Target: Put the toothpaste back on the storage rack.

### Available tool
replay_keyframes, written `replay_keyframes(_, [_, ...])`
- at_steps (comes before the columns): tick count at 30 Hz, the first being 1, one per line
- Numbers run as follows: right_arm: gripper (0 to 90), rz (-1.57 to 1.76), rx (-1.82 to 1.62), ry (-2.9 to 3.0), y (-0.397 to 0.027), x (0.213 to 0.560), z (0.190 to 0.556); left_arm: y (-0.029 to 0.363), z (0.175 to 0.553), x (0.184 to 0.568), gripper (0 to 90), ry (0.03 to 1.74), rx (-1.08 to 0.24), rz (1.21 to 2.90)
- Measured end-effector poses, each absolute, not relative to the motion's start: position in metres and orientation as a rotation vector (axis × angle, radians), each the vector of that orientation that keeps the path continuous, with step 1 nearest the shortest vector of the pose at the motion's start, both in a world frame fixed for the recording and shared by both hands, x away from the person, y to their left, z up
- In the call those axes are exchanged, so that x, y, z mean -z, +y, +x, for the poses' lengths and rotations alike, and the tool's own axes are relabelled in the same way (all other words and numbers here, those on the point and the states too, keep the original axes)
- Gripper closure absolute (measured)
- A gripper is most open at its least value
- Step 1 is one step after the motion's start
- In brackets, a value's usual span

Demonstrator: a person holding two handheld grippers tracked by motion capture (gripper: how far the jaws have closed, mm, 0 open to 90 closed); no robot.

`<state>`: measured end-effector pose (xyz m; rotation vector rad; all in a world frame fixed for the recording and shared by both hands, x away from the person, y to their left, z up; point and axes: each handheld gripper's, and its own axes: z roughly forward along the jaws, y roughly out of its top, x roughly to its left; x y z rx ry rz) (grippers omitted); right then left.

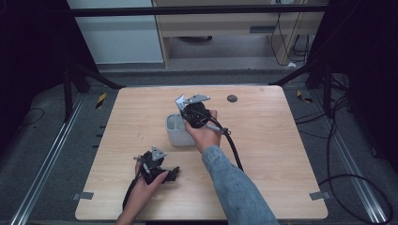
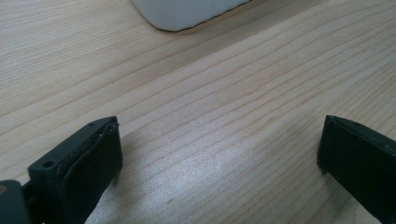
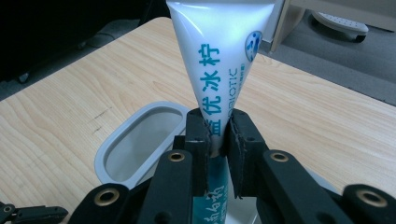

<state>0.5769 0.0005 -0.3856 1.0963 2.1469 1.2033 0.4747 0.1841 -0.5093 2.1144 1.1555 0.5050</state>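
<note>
tube: white toothpaste tube (image 3: 219, 51) with blue print, pinched in the right gripper (image 3: 218, 140); wide crimped end points up and away from the jaws, darker teal part runs down behind them
tube handling: looks light, soft-walled and glossy. Likely to flex and slip under a hard squeeze, and could ooze if the cap is loose. Not fragile.
grip point: jaws sit on the narrower middle of the body, pads flat on both faces. Reasonable spot; closer to the stiff shoulder near the cap would twist less, I'd guess.
tube vs holder: tube hangs above the grey holder (image 3: 140, 140), just beside its open oval slot, not yet inside
holder: pale grey, two compartments in the high view (image 1: 177, 131), standing mid-table, touching nothing else that I can see
right gripper: clamped on the tube, held over the holder (image 1: 195, 115)
left gripper: jaws wide apart, nothing between them (image 2: 219, 158); low over bare wood near the front left of the table (image 1: 157, 168), well apart from the tube; holder's rounded corner (image 2: 187, 14) ahead of it
table: light wood top (image 1: 263, 154)
</note>
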Motion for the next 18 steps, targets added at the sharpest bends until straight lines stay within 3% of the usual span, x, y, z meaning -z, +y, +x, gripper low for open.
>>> replay_keyframes(18, [79.3, 1.103, -1.173, 2.191, 0.0062, 0.3925, 0.578, 0.1841, 0.4748, 0.5093, 0.0, 1.154, -0.505, 2.116])
